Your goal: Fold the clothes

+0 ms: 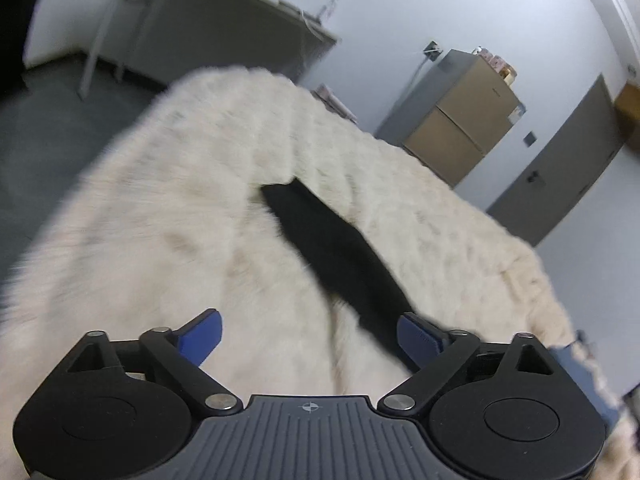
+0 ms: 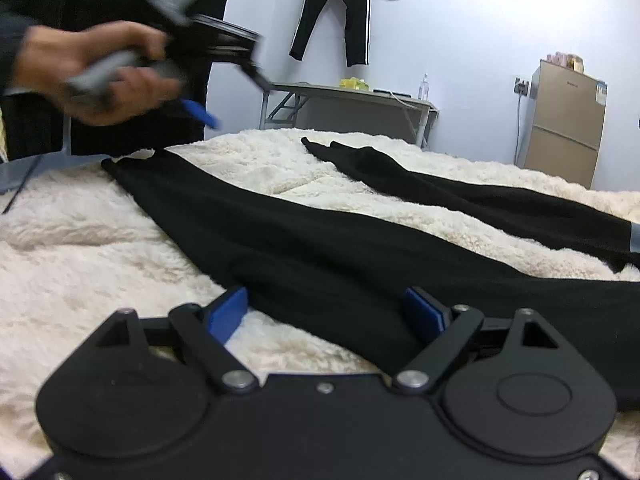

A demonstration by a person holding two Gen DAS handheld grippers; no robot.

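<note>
Black trousers (image 2: 304, 248) lie spread on a cream fleece blanket (image 2: 100, 248), their two legs fanning apart toward the far side. My right gripper (image 2: 326, 314) hovers low over the near part of the trousers, open, with black cloth under its fingers and nothing pinched. In the left wrist view, which is blurred, one black trouser leg (image 1: 340, 252) runs toward the right blue pad. My left gripper (image 1: 312, 338) is open and holds nothing. In the right wrist view a hand (image 2: 100, 68) carries that gripper above the blanket's far left, one of its blue fingers (image 2: 198, 113) pointing down.
A grey folding table (image 2: 352, 94) with a yellow item stands by the far wall. A tan fridge (image 2: 564, 120) is at the right. Black striped trousers (image 2: 340, 8) hang on the wall. A grey door (image 1: 560, 168) and dark floor (image 1: 60, 120) lie beyond the bed.
</note>
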